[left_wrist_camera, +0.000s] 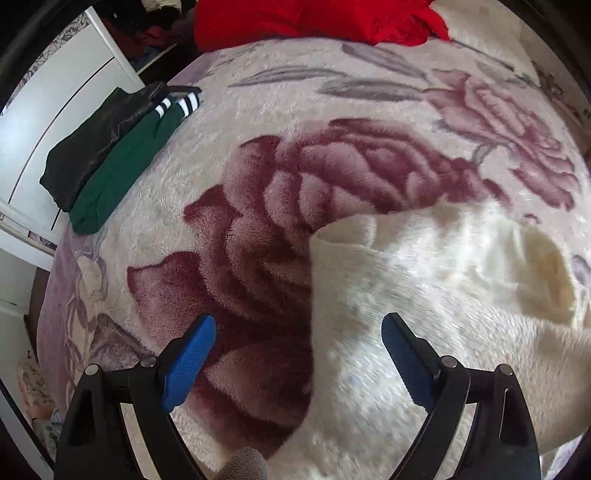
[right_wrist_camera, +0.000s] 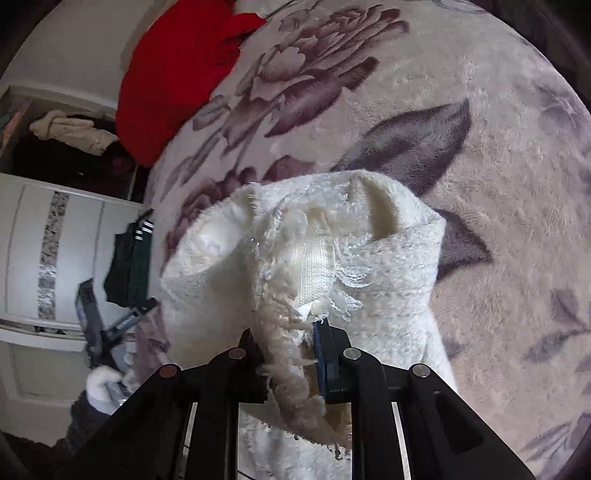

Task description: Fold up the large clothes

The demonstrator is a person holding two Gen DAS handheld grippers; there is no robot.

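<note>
Open blanket (left_wrist_camera: 369,110) lies ahead of my left gripper (left_wrist_camera: 299,354). Folded clothes (left_wrist_camera: 110,155) crowd the left edge, red cloth (left_wrist_camera: 314,18) the far end, possibly a pillow.

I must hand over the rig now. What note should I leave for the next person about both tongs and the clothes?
Left tongs: open, empty, above the floral plush blanket.
Right tongs: shut on the fluffy cream-white garment, holding it bunched above the blanket.
Done: a folded black garment and a folded dark green garment lie together at the blanket's edge.
Left: spread and fold the cream one; a red fabric heap waits beyond.
</note>
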